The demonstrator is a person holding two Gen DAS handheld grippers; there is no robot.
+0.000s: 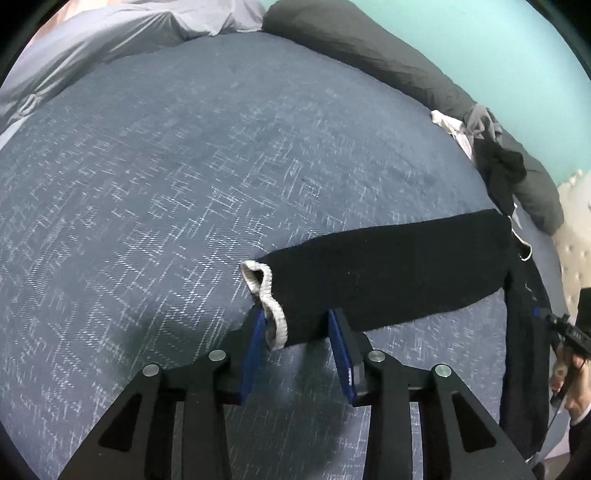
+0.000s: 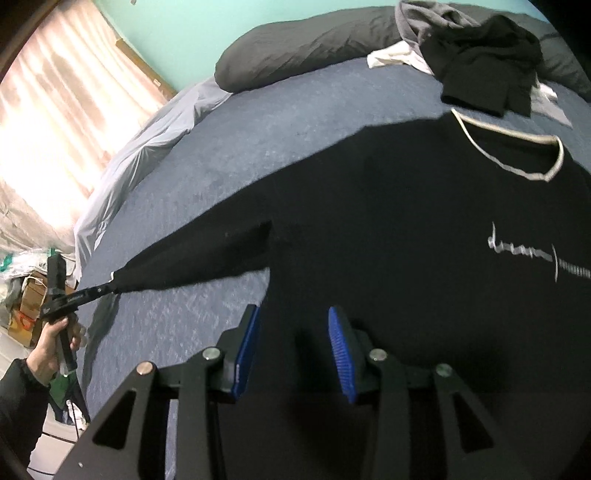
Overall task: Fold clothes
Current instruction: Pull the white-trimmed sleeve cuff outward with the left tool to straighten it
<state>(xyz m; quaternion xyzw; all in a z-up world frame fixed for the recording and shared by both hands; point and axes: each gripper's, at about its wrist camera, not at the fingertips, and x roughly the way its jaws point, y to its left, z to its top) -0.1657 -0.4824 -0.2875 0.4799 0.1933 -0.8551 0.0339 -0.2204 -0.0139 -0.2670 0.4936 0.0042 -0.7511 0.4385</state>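
**Black sweater spread on a blue bed**

A blue woven bedspread (image 1: 177,177) fills both views, with a mint-green wall (image 2: 177,26) behind it and a bright curtained window (image 2: 48,122) to one side. A long dark pillow (image 2: 306,48) lies at the head, a heap of black, grey and white clothes (image 2: 484,62) beside it.

The black sweater (image 2: 406,229) lies flat, pale trim at its neckline; the light script on its chest is too blurred to read, and its far side is cut off. One sleeve (image 1: 388,273) stretches outward, its pale cuff (image 1: 269,306) lying between the left gripper (image 1: 299,325) pads, which stand apart without pressing it. The right gripper (image 2: 293,328) hovers over the sweater body, released, gripping nothing. Boxes (image 2: 29,295) sit on the floor, indistinct.
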